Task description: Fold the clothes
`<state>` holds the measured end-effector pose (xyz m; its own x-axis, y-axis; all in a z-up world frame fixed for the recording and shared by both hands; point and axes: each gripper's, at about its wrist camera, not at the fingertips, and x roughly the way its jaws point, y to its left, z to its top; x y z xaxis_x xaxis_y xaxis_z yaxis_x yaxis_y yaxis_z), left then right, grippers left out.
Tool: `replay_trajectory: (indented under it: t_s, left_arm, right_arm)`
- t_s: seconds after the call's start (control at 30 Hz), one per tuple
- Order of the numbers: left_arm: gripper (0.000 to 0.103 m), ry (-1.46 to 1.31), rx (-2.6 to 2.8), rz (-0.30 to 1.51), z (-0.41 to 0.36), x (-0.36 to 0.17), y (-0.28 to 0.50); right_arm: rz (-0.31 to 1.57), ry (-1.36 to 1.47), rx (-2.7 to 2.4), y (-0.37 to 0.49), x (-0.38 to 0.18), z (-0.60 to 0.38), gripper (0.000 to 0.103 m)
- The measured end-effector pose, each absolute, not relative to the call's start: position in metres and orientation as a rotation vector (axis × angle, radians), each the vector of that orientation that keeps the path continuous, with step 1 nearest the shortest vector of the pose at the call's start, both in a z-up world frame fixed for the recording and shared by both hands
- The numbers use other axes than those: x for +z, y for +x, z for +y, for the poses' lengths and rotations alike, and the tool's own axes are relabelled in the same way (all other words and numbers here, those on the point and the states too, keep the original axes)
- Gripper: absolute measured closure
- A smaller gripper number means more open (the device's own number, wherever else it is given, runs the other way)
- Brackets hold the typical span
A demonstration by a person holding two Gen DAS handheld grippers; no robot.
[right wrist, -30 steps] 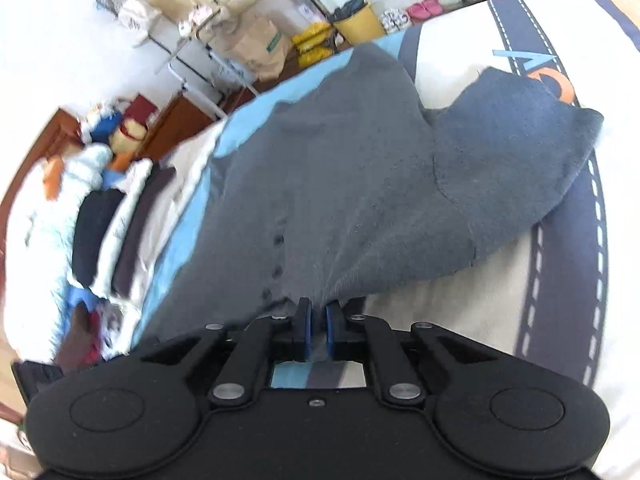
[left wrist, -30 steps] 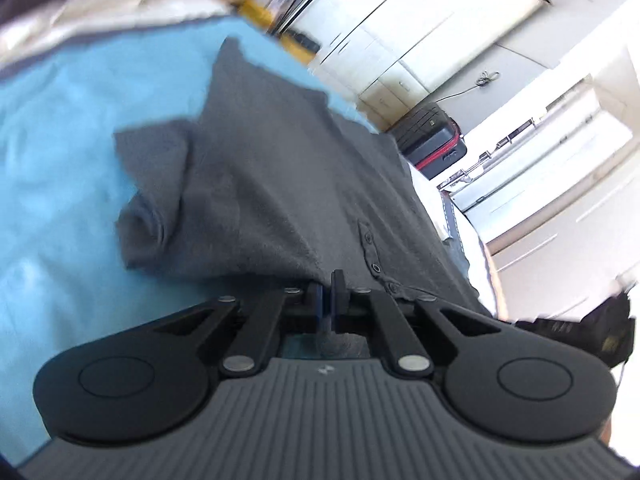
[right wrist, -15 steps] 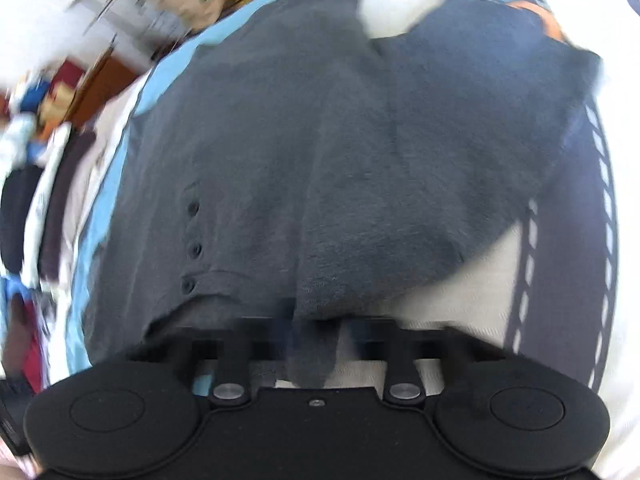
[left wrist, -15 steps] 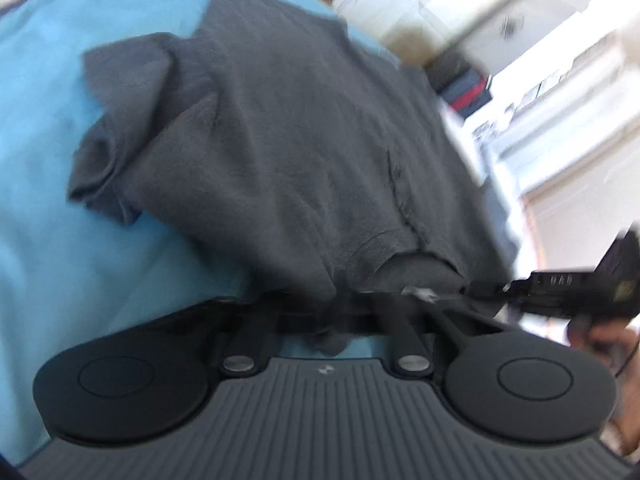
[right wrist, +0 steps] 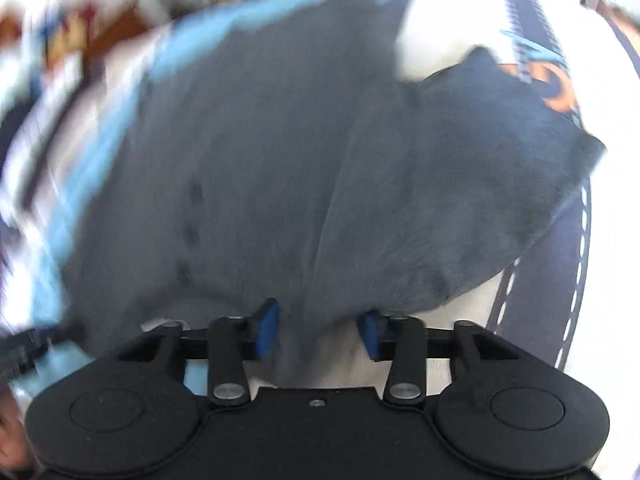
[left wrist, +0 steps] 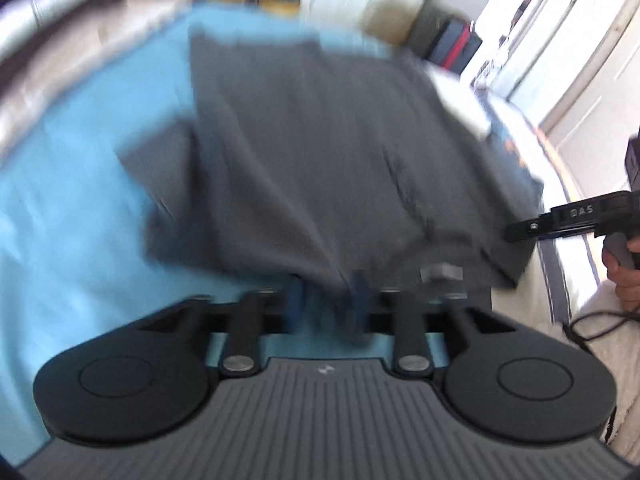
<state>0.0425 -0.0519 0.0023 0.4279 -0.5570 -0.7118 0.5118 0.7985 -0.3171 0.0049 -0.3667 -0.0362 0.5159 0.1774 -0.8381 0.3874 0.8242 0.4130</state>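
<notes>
The left gripper (left wrist: pixel 326 300) is black with blue pads, silver screws and a ribbed grey body. The right gripper (right wrist: pixel 316 332) looks alike, seemingly all black.

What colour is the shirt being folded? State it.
Dark grey shirt, with a buttoned placket; clearest in the right wrist view.

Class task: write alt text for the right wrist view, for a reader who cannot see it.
A dark grey shirt lies spread on a bed, motion-blurred. The right gripper has just been opening, its blue pads apart with the shirt's near edge loose between them.
</notes>
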Motion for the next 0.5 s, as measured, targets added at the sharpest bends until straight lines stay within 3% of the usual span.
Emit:
replay_trajectory:
  t_s: [0.03,0.07,0.17,0.33,0.5]
  left_arm:
    - [0.046,-0.069,-0.643,0.867,-0.041,0.011,0.046]
    - [0.045,-0.083,-0.607,0.835,-0.03,0.016,0.052]
    - [0.045,-0.099,-0.52,0.822,-0.007,0.011,0.081]
    - [0.045,0.012,-0.467,0.926,-0.012,-0.013,0.127]
    - [0.044,0.108,-0.469,0.95,-0.025,-0.046,0.12]
  right_arm:
    - [0.985,0.711,-0.15,-0.001,-0.034,-0.382,0.053]
    - [0.932,0.814,-0.18,-0.008,-0.036,-0.399,0.053]
    - [0.809,0.953,-0.298,-0.019,-0.039,-0.448,0.053]
    - [0.8,0.792,-0.59,-0.025,-0.033,-0.503,0.052]
    - [0.787,1.0,-0.527,-0.041,-0.052,-0.519,0.052]
